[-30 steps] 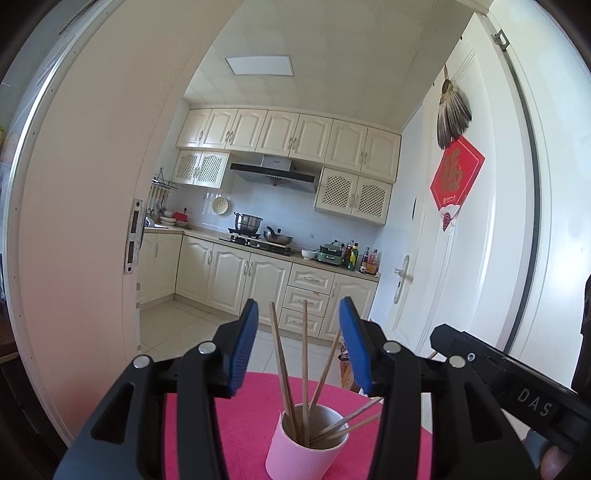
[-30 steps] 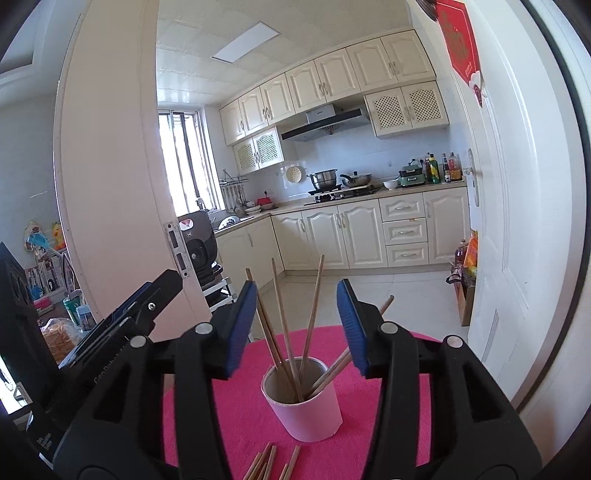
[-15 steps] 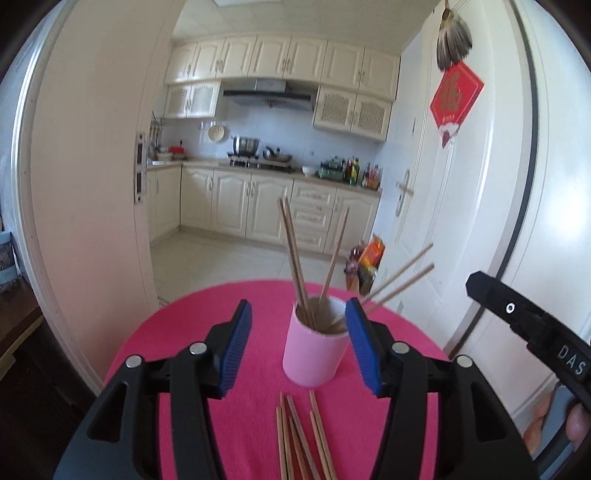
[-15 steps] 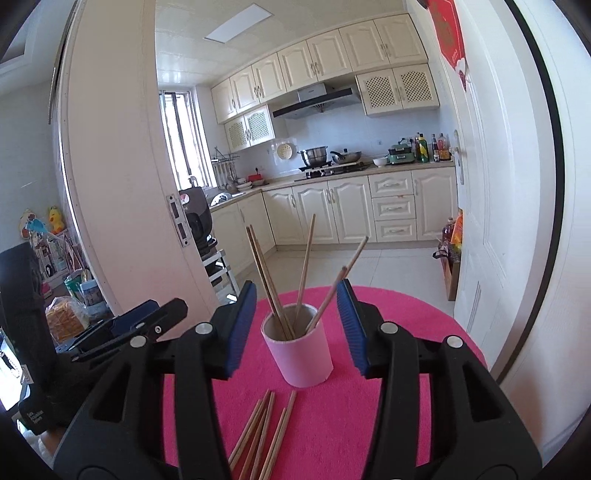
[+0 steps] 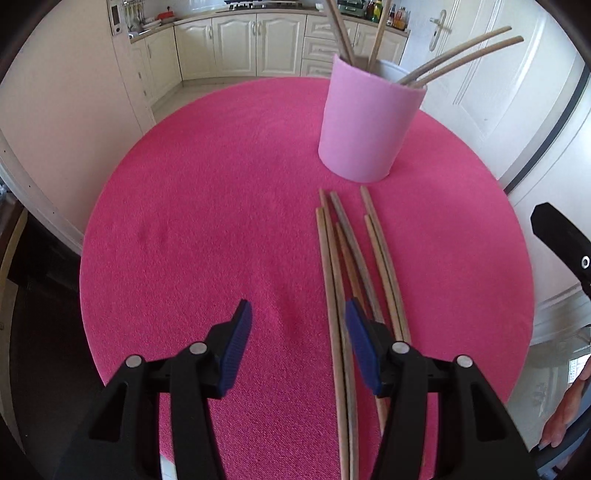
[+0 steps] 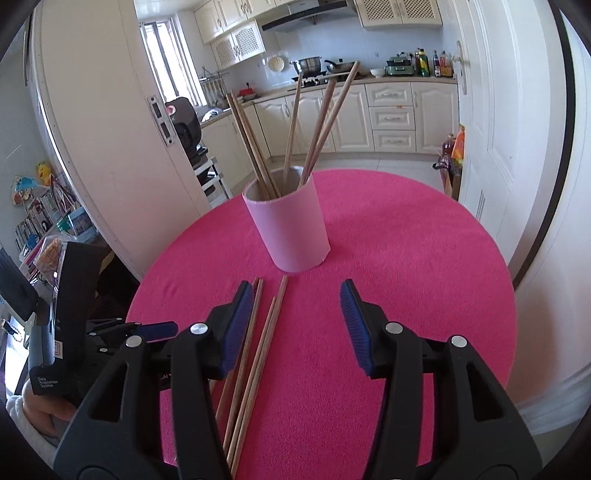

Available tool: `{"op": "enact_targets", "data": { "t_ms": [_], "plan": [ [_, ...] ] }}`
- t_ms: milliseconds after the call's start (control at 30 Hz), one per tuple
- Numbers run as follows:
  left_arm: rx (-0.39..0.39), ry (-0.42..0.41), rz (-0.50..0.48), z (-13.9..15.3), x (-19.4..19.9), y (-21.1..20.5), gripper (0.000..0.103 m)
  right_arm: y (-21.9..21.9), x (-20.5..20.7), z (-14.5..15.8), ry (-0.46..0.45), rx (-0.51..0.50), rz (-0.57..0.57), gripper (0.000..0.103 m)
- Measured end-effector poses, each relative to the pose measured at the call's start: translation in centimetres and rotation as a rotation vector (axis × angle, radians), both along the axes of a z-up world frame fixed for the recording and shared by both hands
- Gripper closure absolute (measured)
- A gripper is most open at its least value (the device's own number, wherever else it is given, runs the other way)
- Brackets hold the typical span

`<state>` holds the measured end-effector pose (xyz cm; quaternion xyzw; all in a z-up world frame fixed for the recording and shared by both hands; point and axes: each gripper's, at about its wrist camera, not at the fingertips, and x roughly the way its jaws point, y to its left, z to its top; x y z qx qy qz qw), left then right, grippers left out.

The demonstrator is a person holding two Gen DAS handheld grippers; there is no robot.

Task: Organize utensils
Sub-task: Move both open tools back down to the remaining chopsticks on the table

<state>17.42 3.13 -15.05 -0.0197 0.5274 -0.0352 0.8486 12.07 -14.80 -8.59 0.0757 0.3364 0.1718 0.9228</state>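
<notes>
Left wrist view: your left gripper (image 5: 297, 345) hangs over the pink tablecloth (image 5: 207, 206), jaws apart, nothing gripped; the right blue pad sits over the loose chopsticks (image 5: 354, 266) at lower center-right, probably lining up a pick. The pink cup (image 5: 365, 122) at upper right already holds several sticks, so it's likely the drop target. Right gripper (image 6: 297, 325) has just been opening, nothing clamped; chopsticks (image 6: 258, 339) lie under its left pad.

A home kitchen: cream cabinets (image 6: 391, 118), stove with pots (image 6: 308, 66), range hood (image 6: 303, 18).
</notes>
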Motion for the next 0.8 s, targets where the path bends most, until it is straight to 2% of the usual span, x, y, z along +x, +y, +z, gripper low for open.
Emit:
{"op": "enact_targets", "data": {
  "t_ms": [200,533,667,700,733,800],
  "plan": [
    [0.047,0.046,-0.014,-1.0,0.2,-0.9,0.051,0.4,0.0,-0.8,0.031,-0.015,0.016,0.053],
    [0.090,0.045,-0.017,-1.0,0.5,-2.2,0.050,0.1,1.0,-1.6,0.078,-0.030,0.012,0.052],
    [0.101,0.076,-0.056,-1.0,0.6,-3.1,0.051,0.3,1.7,-2.3,0.120,-0.047,0.015,0.052],
    [0.124,0.091,-0.070,-1.4,0.5,-3.4,0.051,0.3,1.8,-2.4,0.128,-0.049,0.018,0.052],
    [0.134,0.072,-0.080,-1.3,0.3,-3.5,0.051,0.3,1.9,-2.5,0.136,-0.053,0.020,0.052],
    [0.099,0.075,-0.067,-1.2,0.3,-2.9,0.053,0.4,2.1,-2.7,0.154,-0.060,0.032,0.052]
  ]
}}
